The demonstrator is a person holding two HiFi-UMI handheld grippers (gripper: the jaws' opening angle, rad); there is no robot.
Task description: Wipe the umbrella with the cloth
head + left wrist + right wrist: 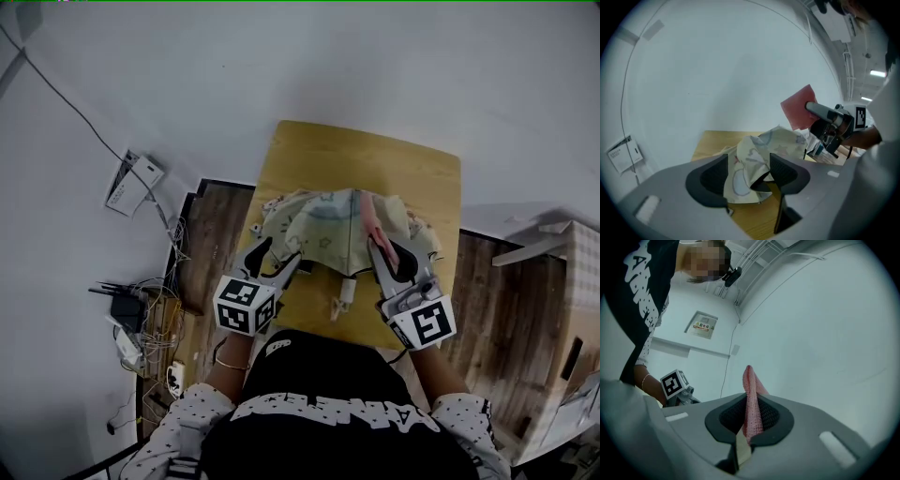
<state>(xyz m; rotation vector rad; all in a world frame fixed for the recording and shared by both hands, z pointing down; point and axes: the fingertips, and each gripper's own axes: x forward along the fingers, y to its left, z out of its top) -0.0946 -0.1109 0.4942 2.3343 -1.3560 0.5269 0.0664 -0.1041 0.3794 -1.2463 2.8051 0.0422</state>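
Table (pixel 356 155) far end bare, umbrella (pixel 319 220) mid, R claw (pixel 378 246) w/ cloth (pixel 751 394)

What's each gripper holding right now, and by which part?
The right gripper pinches the pink cloth by a bunched fold. The left gripper holds nothing: its fingers stand apart with fabric of the umbrella between them.

The right tongs (pixel 750 416) are clamped tight on a pink cloth (pixel 751 394) that sticks up between their dark pads, while the left tongs (pixel 674 386) show their marker cube low at the left, beside a braceleted wrist (pixel 643 379), under a sign (pixel 703 326) on the white wall (pixel 811 333).
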